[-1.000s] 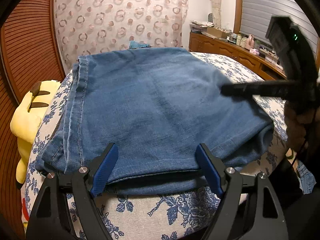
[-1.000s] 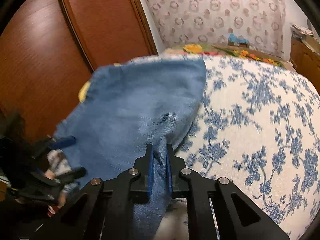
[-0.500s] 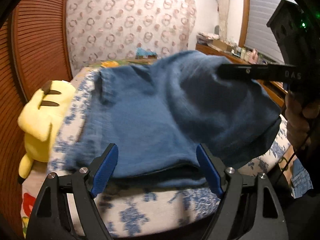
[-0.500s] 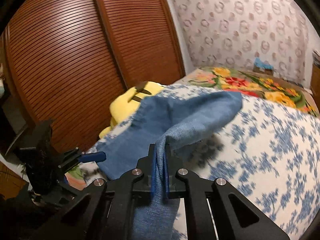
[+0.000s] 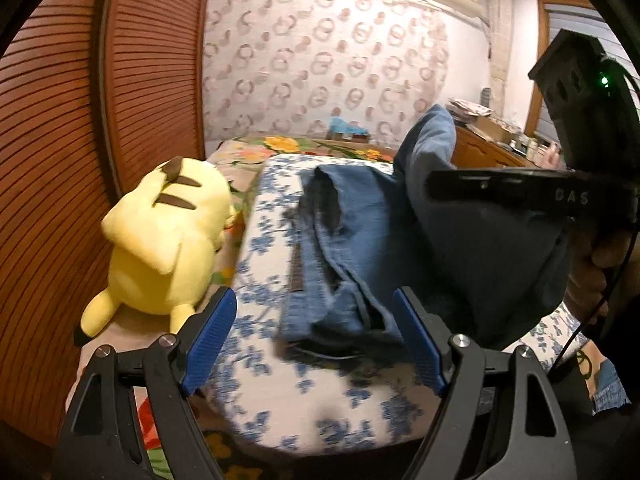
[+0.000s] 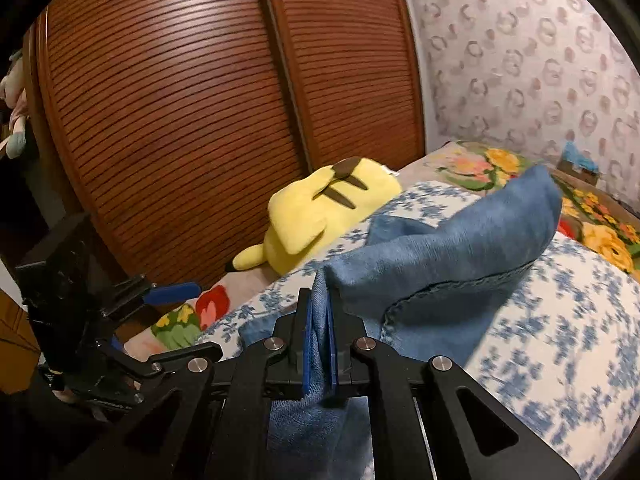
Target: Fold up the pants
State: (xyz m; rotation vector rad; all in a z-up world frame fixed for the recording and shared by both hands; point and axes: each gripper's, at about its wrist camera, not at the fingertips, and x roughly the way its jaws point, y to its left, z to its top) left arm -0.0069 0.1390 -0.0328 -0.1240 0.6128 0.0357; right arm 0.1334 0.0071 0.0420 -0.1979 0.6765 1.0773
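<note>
My right gripper (image 6: 319, 344) has its jaws clamped on an edge of the pants (image 6: 448, 264), the denim pinched between the blue pads and hanging in a tail below them. Ahead of those jaws the cloth rises into a lifted fold that arches over the part lying flat on the bed (image 6: 560, 344). My left gripper (image 5: 316, 344) has its jaws wide apart and holds nothing; just ahead of them, between the pads, lies the bunched near end of the pants on the blue-flowered cover, and the raised flap hangs to their right. Left of the left jaws a yellow plush toy (image 5: 168, 236) rests beside the bed's edge, with the slatted wooden doors (image 6: 180, 112) beyond it. I judge I am mid-fold, carrying one side across the other. Next I would need to bring the right jaws across toward the plush side and lower them so the edges line up, then let go; the left jaws could pin or smooth the crumpled layer first.
</note>
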